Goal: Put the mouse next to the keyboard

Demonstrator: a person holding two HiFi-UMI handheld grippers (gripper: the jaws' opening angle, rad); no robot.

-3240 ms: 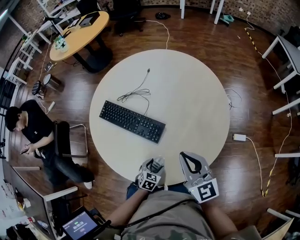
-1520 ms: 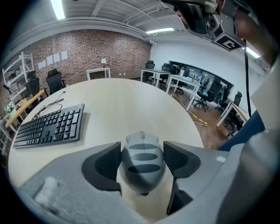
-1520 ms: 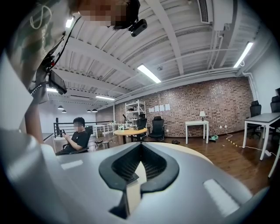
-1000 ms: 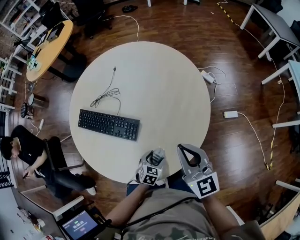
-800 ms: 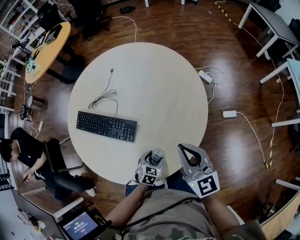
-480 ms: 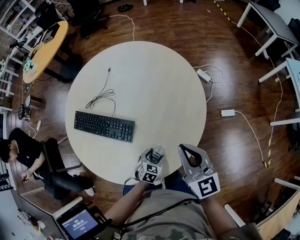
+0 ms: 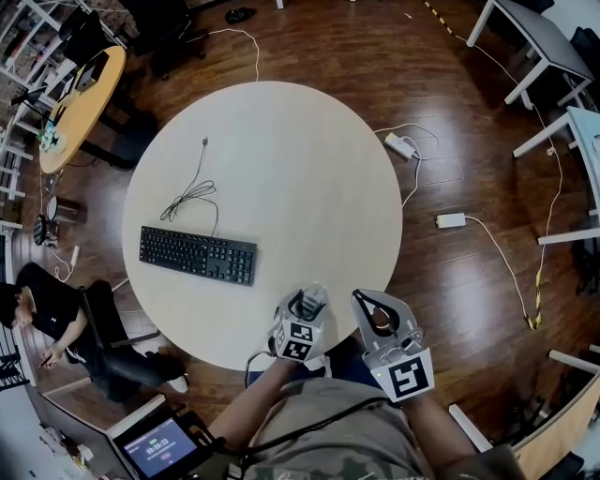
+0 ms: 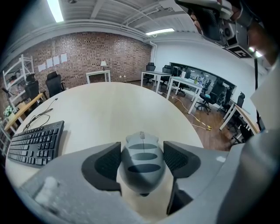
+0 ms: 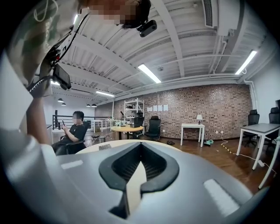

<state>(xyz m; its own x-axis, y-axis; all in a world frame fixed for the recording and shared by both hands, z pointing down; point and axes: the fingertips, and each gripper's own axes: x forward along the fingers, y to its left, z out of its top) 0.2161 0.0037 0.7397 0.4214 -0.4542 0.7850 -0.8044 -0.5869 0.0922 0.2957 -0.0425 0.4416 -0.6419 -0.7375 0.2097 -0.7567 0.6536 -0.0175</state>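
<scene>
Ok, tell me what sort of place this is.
Most likely an open-plan office or lab workspace: a brick wall with a white desk and an office chair in front of it, a round table carrying a keyboard, and a power strip lying on the wood floor.

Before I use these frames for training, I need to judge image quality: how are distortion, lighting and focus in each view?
Head view: strong fisheye curves the room around the round pale table, evenly lit, sharp. Left gripper view: the grey computer mouse is crisp, corners vignette dark, a ceiling strip light glares. Right gripper view: the brown brick wall is clear, near foreground soft.
</scene>
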